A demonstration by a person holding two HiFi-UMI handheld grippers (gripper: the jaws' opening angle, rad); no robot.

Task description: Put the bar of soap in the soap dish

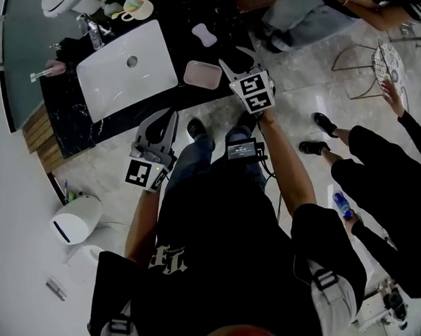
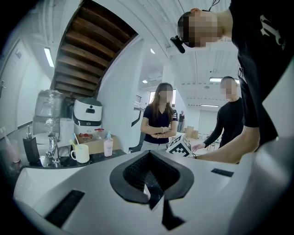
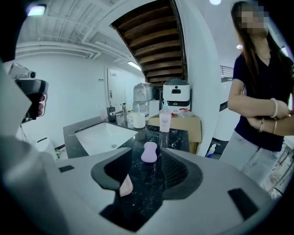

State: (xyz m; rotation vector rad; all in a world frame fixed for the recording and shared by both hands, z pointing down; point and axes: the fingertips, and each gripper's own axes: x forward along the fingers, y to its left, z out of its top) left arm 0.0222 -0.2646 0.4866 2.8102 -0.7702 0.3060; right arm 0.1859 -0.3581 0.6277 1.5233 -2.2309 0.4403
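Fingers of your right gripper (image 1: 236,58) stand apart and empty in the head view, just beside the pink soap dish (image 1: 202,74). The lilac bar of soap (image 1: 203,34) lies flat on the black counter (image 1: 185,47) beyond the dish, not touching it. In the left gripper view, your left gripper (image 2: 154,202) has its fingers together on nothing. In the right gripper view, the soap's long axis runs away from you, nearly in line with the open fingers. Expect it to be light, stiff and probably slippery, so pinch across its narrow waist.

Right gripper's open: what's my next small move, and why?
Probably ease the right gripper forward until its open jaws straddle the lilac peanut-shaped soap bar: it lies ahead on the black marble counter, untouched; the pink dish sits empty.
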